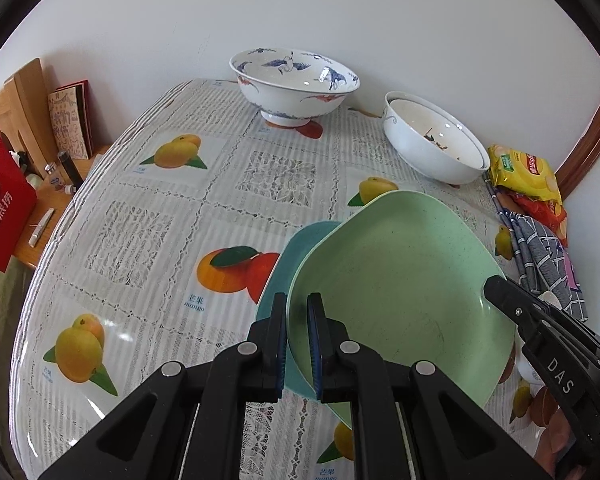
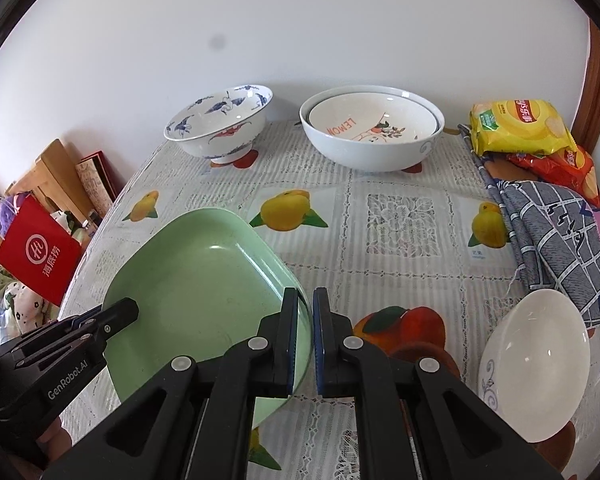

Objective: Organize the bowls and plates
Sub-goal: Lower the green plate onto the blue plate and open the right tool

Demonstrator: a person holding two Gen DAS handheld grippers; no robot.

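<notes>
A light green square plate (image 1: 400,288) is held between both grippers, tilted over a teal plate (image 1: 296,252) that lies on the table. My left gripper (image 1: 298,312) is shut on the green plate's left rim. My right gripper (image 2: 306,308) is shut on the plate's right rim (image 2: 300,320); the plate (image 2: 196,296) fills the lower left of the right wrist view. The teal plate is hidden in the right wrist view. The right gripper shows in the left wrist view (image 1: 496,286), and the left gripper in the right wrist view (image 2: 126,310).
A blue-and-white crane bowl (image 1: 294,84) (image 2: 220,120) and a white bowl with a smaller bowl nested inside (image 1: 432,140) (image 2: 372,132) stand at the back by the wall. A small white bowl (image 2: 536,364) sits front right. Snack bags (image 2: 520,124) and a checked cloth (image 2: 560,236) lie at the right edge.
</notes>
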